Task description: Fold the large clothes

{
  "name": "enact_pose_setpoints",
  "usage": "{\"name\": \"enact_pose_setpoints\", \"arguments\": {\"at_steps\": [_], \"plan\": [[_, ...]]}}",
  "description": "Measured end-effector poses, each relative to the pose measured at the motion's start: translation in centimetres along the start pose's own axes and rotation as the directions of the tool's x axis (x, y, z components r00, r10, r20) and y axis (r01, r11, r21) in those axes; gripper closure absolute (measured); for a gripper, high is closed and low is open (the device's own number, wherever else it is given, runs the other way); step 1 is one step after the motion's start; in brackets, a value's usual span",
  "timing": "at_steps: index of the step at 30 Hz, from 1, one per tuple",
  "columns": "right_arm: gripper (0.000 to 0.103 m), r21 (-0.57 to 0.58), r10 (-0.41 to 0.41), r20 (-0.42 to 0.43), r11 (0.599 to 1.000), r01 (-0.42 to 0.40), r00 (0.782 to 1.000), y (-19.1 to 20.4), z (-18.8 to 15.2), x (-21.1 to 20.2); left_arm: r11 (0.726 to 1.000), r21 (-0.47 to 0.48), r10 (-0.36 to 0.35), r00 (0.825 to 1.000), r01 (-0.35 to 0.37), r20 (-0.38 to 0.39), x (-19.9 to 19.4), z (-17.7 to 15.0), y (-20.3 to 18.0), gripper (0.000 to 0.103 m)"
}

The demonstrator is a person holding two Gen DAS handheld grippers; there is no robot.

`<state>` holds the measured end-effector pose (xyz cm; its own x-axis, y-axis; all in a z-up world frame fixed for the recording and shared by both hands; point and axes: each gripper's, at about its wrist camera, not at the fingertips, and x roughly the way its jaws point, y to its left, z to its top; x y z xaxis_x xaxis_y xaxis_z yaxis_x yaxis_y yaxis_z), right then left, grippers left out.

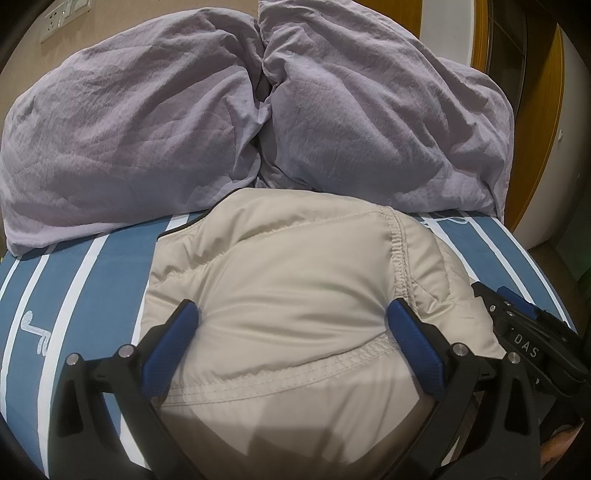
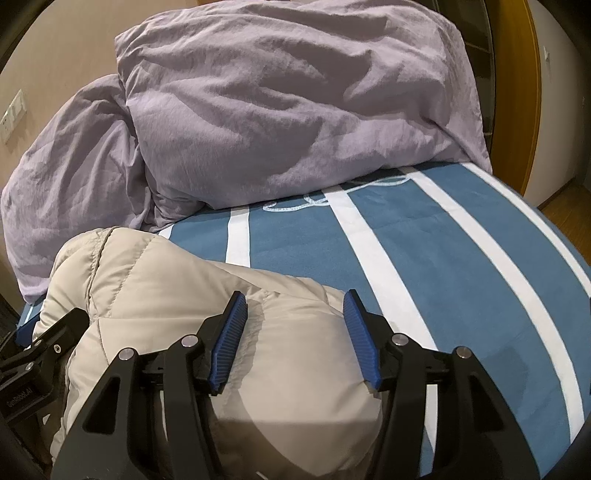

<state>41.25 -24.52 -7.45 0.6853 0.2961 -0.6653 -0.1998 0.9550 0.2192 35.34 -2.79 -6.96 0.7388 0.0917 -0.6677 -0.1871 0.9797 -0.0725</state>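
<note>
A puffy beige padded jacket lies bunched on a blue bed sheet with white stripes. My left gripper is open, its blue pads wide apart on either side of the jacket's stitched hem. My right gripper is open over the jacket's right end, with its pads apart and fabric lying between them. The right gripper also shows at the right edge of the left wrist view, and the left one at the left edge of the right wrist view.
A crumpled lilac duvet is heaped across the far side of the bed, also in the right wrist view. Bare striped sheet lies to the right of the jacket. A beige wall with sockets and a wooden door frame stand behind.
</note>
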Motion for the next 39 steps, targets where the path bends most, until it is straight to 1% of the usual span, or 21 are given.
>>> {"name": "enact_pose_setpoints", "arguments": {"at_steps": [6,7,8,9,10,13,17,19,21,22,23,25,28,30,31,33,37,39], "plan": [[0.043,0.000,-0.005,-0.027,1.000,0.005,1.000,0.1,0.2,0.1,1.000,0.015,0.022,1.000,-0.022,-0.004,-0.1,0.2,0.0,0.002],[0.041,-0.006,-0.013,-0.035,1.000,0.013,0.999,0.2,0.3,0.0,0.999,0.020,0.032,0.999,-0.032,-0.007,-0.2,0.2,0.1,0.002],[0.031,-0.011,-0.024,-0.039,1.000,0.024,0.999,0.3,0.2,-0.1,0.999,0.025,0.040,0.999,-0.039,-0.009,-0.4,0.3,0.0,0.002],[0.023,-0.013,-0.069,-0.052,0.998,0.069,0.996,0.2,0.3,-0.4,0.999,0.028,0.044,0.999,-0.043,-0.010,-0.5,0.2,-0.1,0.002],[0.016,0.004,-0.076,-0.059,0.997,0.077,0.995,-0.2,0.2,-0.6,0.999,0.028,0.045,0.999,-0.045,-0.014,-0.8,0.3,0.1,0.002],[0.016,0.044,-0.038,-0.081,0.998,0.042,0.996,-1.1,-0.2,-1.5,0.999,0.025,0.039,0.999,-0.038,-0.021,-1.8,0.2,0.3,0.002],[0.016,-0.007,-0.028,-0.072,1.000,0.028,0.997,-0.7,-0.3,-3.5,1.000,0.004,0.015,0.999,-0.015,-0.041,-3.6,0.1,0.9,0.002],[0.016,-0.004,-0.001,-0.088,1.000,0.001,0.996,-1.1,-0.1,-4.3,1.000,-0.025,0.001,0.999,-0.002,-0.051,-4.5,0.1,1.7,0.002],[0.016,0.015,0.037,-0.116,0.999,-0.035,0.993,-1.8,0.1,-4.9,0.999,-0.044,0.004,0.998,-0.007,-0.055,-5.3,0.1,2.8,0.002],[0.015,0.025,0.051,-0.130,0.999,-0.048,0.990,-2.1,0.2,-5.0,0.999,-0.053,0.008,0.998,-0.011,-0.058,-5.6,0.1,3.3,0.002],[0.010,0.043,0.073,-0.152,0.997,-0.068,0.986,-2.6,0.3,-5.0,0.998,-0.063,0.011,0.998,-0.015,-0.066,-5.8,0.1,3.8,0.002],[0.006,0.089,0.117,-0.191,0.991,-0.101,0.975,-3.6,0.2,-5.0,0.995,-0.099,0.000,0.996,-0.009,-0.094,-6.1,0.1,5.1,0.002],[0.005,0.182,0.215,-0.256,0.968,-0.172,0.943,-5.1,-0.1,-4.5,0.986,-0.165,-0.036,0.990,0.013,-0.139,-6.2,-0.2,6.8,0.002],[0.004,0.262,0.291,-0.290,0.940,-0.216,0.912,-6.0,-0.5,-3.9,0.975,-0.218,-0.086,0.982,0.048,-0.169,-6.0,-0.6,7.8,0.002],[0.003,0.290,0.316,-0.299,0.929,-0.230,0.900,-6.3,-0.7,-3.8,0.969,-0.238,-0.108,0.977,0.064,-0.181,-5.9,-0.8,8.2,0.002],[0.001,0.361,0.376,-0.322,0.897,-0.255,0.869,-7.0,-1.1,-3.2,0.960,-0.266,-0.139,0.971,0.085,-0.193,-5.8,-1.2,8.6,0.002],[0.001,0.428,0.445,-0.346,0.858,-0.284,0.826,-7.5,-1.6,-2.2,0.945,-0.305,-0.190,0.959,0.120,-0.211,-5.3,-1.6,9.2,0.002],[0.001,0.451,0.474,-0.359,0.842,-0.296,0.804,-7.5,-1.7,-1.6,0.933,-0.333,-0.220,0.950,0.139,-0.220,-4.9,-1.8,9.6,0.002]]}}
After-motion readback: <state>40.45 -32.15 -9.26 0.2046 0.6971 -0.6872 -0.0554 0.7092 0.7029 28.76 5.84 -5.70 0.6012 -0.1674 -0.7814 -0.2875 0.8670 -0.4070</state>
